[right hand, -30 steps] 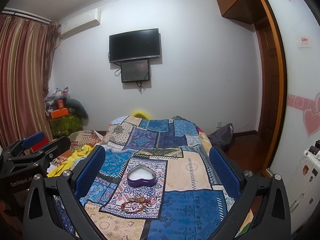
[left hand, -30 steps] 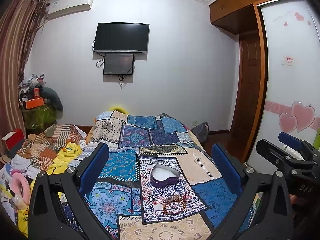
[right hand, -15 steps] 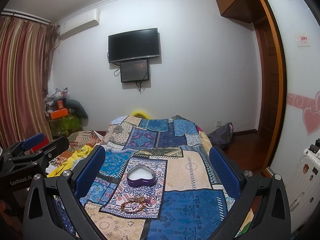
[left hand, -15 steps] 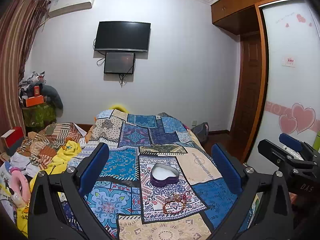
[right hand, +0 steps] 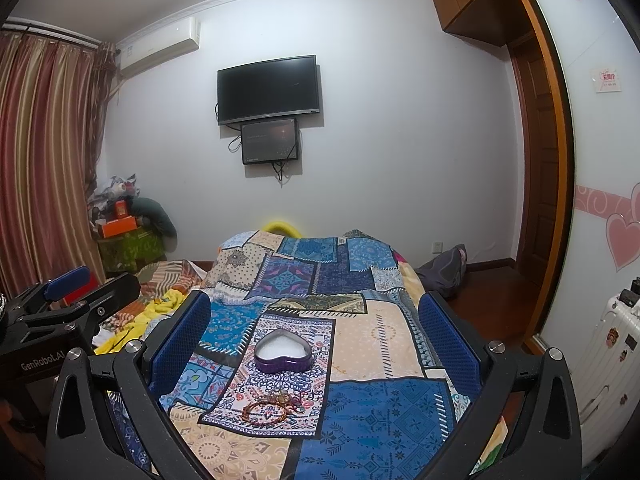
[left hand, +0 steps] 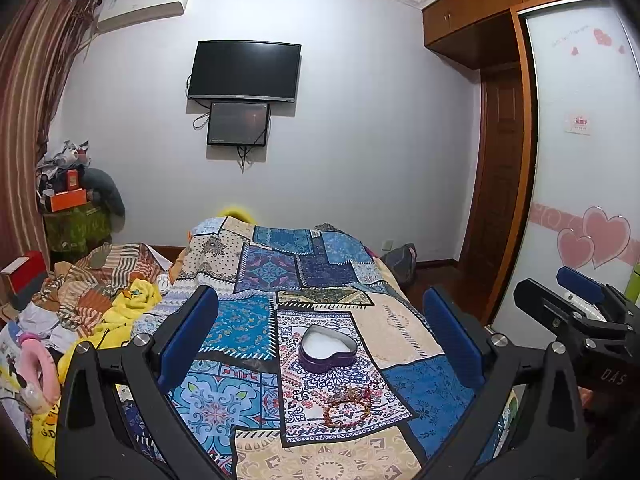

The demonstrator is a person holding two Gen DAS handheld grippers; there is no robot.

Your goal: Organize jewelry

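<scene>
Hovering above a patchwork bedspread [left hand: 256, 316], both claws empty.
Tangled jewelry [left hand: 349, 400] blurs beside the heart-shaped box [left hand: 328, 349]; left gripper [left hand: 320, 340] and right gripper [right hand: 316, 344] gape wide, touching nothing.

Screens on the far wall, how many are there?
2. A large black TV is mounted high on the wall, and a smaller monitor hangs directly beneath it. Nothing seems to hide another.

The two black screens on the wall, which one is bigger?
The top screen is bigger. It is wide and hangs higher on the wall. The smaller screen hangs right below it, with wires dangling underneath.
</scene>
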